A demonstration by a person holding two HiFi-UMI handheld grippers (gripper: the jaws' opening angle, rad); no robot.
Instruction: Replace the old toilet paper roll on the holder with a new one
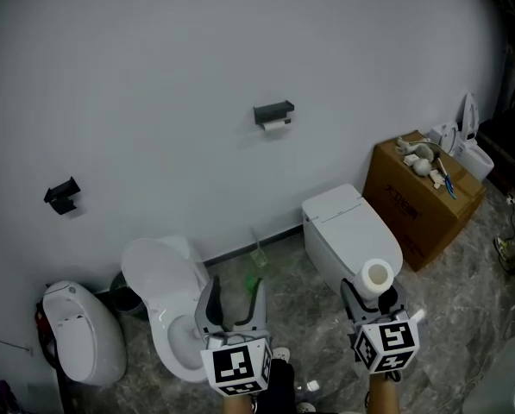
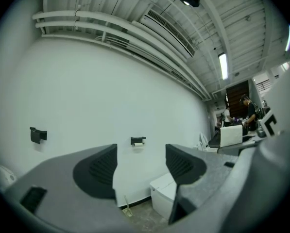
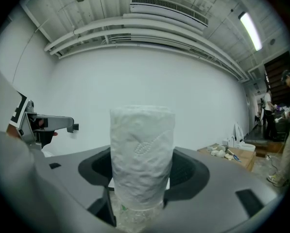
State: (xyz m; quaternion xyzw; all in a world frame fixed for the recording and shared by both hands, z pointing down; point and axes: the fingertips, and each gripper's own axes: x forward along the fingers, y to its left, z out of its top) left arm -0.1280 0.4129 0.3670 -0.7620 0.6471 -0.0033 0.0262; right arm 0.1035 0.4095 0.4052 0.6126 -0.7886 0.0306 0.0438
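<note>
A black wall holder [image 1: 273,110] [image 2: 137,140] carries a thin, nearly spent paper roll [image 1: 276,125] [image 2: 138,144] under its shelf. It hangs well beyond both grippers. My right gripper [image 1: 375,294] [image 3: 142,174] is shut on a full white toilet paper roll [image 1: 378,275] [image 3: 142,154], held upright with its cardboard core facing up. My left gripper [image 1: 235,290] [image 2: 140,166] is open, and nothing lies between its ribbed pads. In the left gripper view the holder appears in the gap between the jaws.
A white toilet with a raised lid [image 1: 165,291] stands below left, a closed white toilet [image 1: 343,227] [image 2: 162,193] below right. A cardboard box [image 1: 421,192] with items on top sits by the wall. A second black holder [image 1: 62,195] [image 2: 38,135] is further left. People stand far right.
</note>
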